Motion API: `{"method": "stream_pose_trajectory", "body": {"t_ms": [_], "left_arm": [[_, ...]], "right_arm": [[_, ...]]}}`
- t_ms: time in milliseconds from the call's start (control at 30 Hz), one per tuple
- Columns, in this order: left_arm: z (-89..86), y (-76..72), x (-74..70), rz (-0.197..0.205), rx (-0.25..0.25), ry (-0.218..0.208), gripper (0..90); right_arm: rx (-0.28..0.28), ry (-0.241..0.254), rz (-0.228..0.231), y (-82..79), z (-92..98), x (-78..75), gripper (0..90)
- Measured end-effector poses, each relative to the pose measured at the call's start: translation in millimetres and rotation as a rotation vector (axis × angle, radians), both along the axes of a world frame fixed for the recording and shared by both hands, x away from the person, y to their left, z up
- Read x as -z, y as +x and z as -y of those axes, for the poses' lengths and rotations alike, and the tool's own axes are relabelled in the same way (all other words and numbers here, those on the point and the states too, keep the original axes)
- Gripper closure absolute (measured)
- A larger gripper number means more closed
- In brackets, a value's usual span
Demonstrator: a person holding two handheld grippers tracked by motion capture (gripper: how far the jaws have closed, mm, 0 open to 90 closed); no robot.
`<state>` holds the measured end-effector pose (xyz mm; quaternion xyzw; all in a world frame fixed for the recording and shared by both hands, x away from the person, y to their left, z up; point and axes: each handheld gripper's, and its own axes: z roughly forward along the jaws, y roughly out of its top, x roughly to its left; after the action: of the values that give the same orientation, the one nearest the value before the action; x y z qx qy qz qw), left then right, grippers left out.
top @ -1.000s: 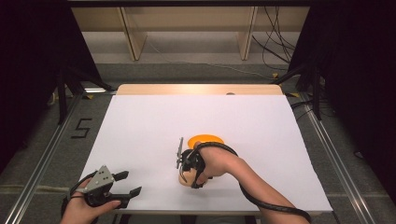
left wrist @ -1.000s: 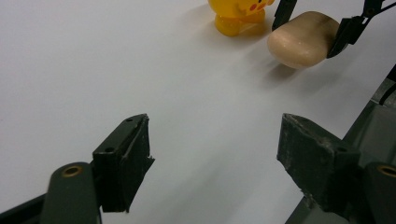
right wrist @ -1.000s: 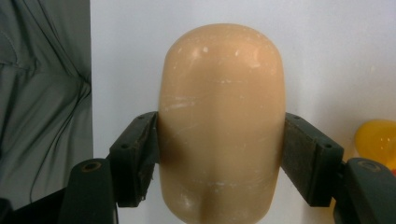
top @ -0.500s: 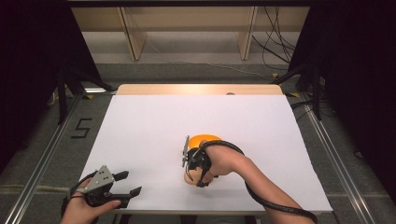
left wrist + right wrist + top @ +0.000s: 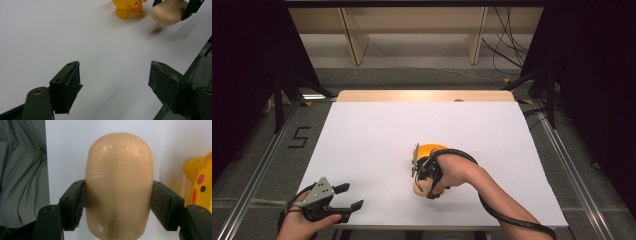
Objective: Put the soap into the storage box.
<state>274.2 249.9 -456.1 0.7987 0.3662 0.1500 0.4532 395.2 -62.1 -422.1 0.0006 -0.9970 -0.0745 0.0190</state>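
**Much of the tabletop scene stayed out of sight**

In the high view, the right hand (image 5: 452, 172) and right gripper (image 5: 424, 180) covered most of the tan rounded object (image 5: 418, 187) and the yellow toy (image 5: 431, 149), leaving slivers near the frame's center. The left gripper view cut off the toy (image 5: 127, 6) and the tan object (image 5: 168, 12) at the top edge, with blur beneath them. In the right gripper view, the toy (image 5: 200, 182) ran off the right edge and the tan object's (image 5: 118, 185) lower end off the bottom. The left hand (image 5: 304, 225) was cropped at the bottom left of the high view.
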Motion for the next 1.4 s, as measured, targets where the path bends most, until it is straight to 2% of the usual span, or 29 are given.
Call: {"method": "stream_pose_trajectory", "body": {"t_ms": [33,167,200,300,367,400,433,500,567,600,700,767,933,1000,1100,1167,1400], "left_arm": [[-0.6,0.5,-0.4,0.011,0.007,0.011,25.1],[-0.7,0.5,-0.8,0.017,0.006,0.019,25.1],[-0.7,0.4,-0.8,0.017,0.006,0.018,25.1],[-0.2,0.3,-0.5,0.017,0.002,0.009,25.1],[0.5,-0.2,0.0,0.002,-0.003,-0.007,25.1],[-0.8,0.7,-0.6,0.018,0.008,0.013,25.1],[-0.9,0.7,-0.7,0.017,0.010,0.015,25.1],[-0.8,0.5,-0.7,0.018,0.007,0.017,25.1],[0.5,-0.1,0.2,0.000,-0.003,-0.008,25.1],[0.6,-0.3,0.2,0.002,-0.005,-0.008,25.1],[0.7,-0.6,0.0,0.004,-0.010,-0.005,25.1],[-1.0,0.7,-0.7,0.018,0.010,0.016,25.1],[-0.3,0.4,-0.4,0.017,0.006,0.006,25.1],[-0.9,0.6,-0.8,0.018,0.010,0.016,25.1],[-0.7,0.4,-0.8,0.019,0.006,0.020,25.1],[-0.7,0.4,-0.8,0.019,0.006,0.019,25.1],[-0.8,0.6,-0.7,0.017,0.011,0.016,25.1]], "right_arm": [[0.045,-0.027,-0.014,-2.6,1.3,-1.5,33.9],[0.038,-0.022,-0.010,-1.5,2.4,-2.1,33.9],[0.017,-0.007,-0.003,0.7,3.5,-1.5,33.9],[0.015,-0.002,-0.001,2.0,5.1,-1.7,33.9],[0.018,0.000,0.002,2.8,6.6,-1.8,33.9],[0.052,-0.019,-0.007,1.8,8.4,-3.3,33.9],[0.030,-0.008,-0.006,3.6,9.0,-2.6,33.9],[0.027,-0.001,0.001,4.3,10.4,-2.3,33.9],[0.031,-0.003,-0.002,5.0,11.8,-2.7,33.9],[0.057,-0.012,-0.007,3.8,11.9,-4.2,33.9],[0.040,-0.006,0.002,6.3,13.6,-3.9,33.9],[0.022,-0.005,0.007,8.8,15.2,-4.4,33.9],[0.063,-0.015,0.005,9.6,18.6,-5.9,33.9],[0.070,-0.015,0.008,10.4,19.7,-6.7,33.9],[0.074,-0.014,0.006,11.4,21.3,-6.5,33.9],[0.057,-0.005,0.016,13.5,22.5,-6.0,33.9],[0.077,-0.008,0.016,17.3,26.7,-7.9,33.9]]}}
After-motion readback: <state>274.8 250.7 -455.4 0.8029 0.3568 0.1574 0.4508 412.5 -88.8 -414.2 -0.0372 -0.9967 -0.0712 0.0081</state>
